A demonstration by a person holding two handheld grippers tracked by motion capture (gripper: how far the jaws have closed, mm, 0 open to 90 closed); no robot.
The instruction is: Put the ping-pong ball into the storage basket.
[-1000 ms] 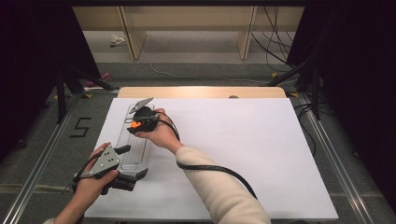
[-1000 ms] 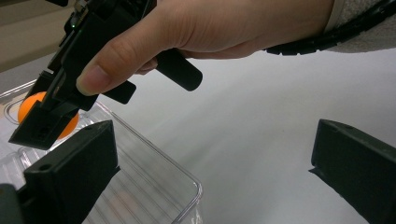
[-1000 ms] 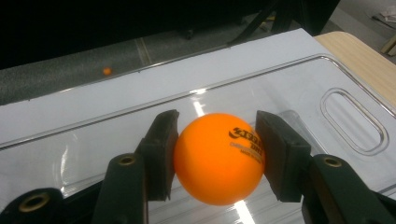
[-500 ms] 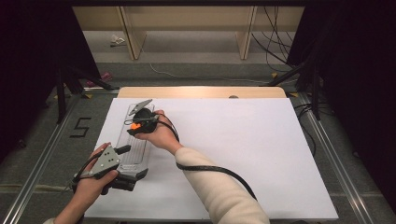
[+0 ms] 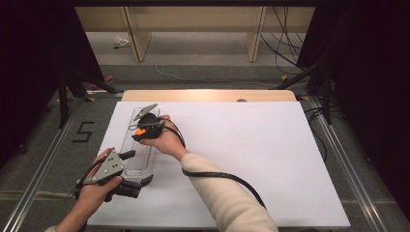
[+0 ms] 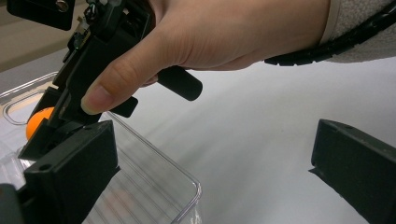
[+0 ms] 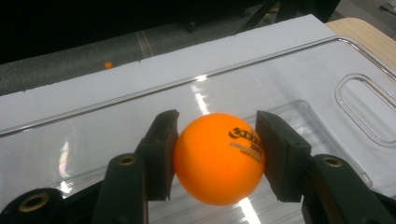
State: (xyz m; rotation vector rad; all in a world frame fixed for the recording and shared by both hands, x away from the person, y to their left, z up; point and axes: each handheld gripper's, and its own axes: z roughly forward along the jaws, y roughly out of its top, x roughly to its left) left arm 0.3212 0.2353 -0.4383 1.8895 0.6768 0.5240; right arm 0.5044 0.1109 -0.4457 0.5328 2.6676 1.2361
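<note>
An orange ping-pong ball [image 7: 218, 156] with black print sits between the two black pads of my right gripper [image 7: 217, 161], which is shut on it. The ball [image 5: 139, 131] hangs just over the far part of a long clear plastic box [image 5: 141, 157] at the left of the white table. In the left gripper view the ball [image 6: 39, 122] peeks out behind the right hand [image 6: 210, 32]. My left gripper [image 5: 138, 167] lies at the box's near end, open. Its jaws stand wide apart, with the near corner of the box [image 6: 154, 172] beside the left one.
The white sheet [image 5: 251, 150] covers the table, with a wooden strip [image 5: 208, 95] along the far edge. A small orange ball [image 7: 108, 65] lies on the grey floor beyond the table. A "5" mark [image 5: 83, 131] is on the floor at the left, and cables [image 5: 285, 53] hang at the back.
</note>
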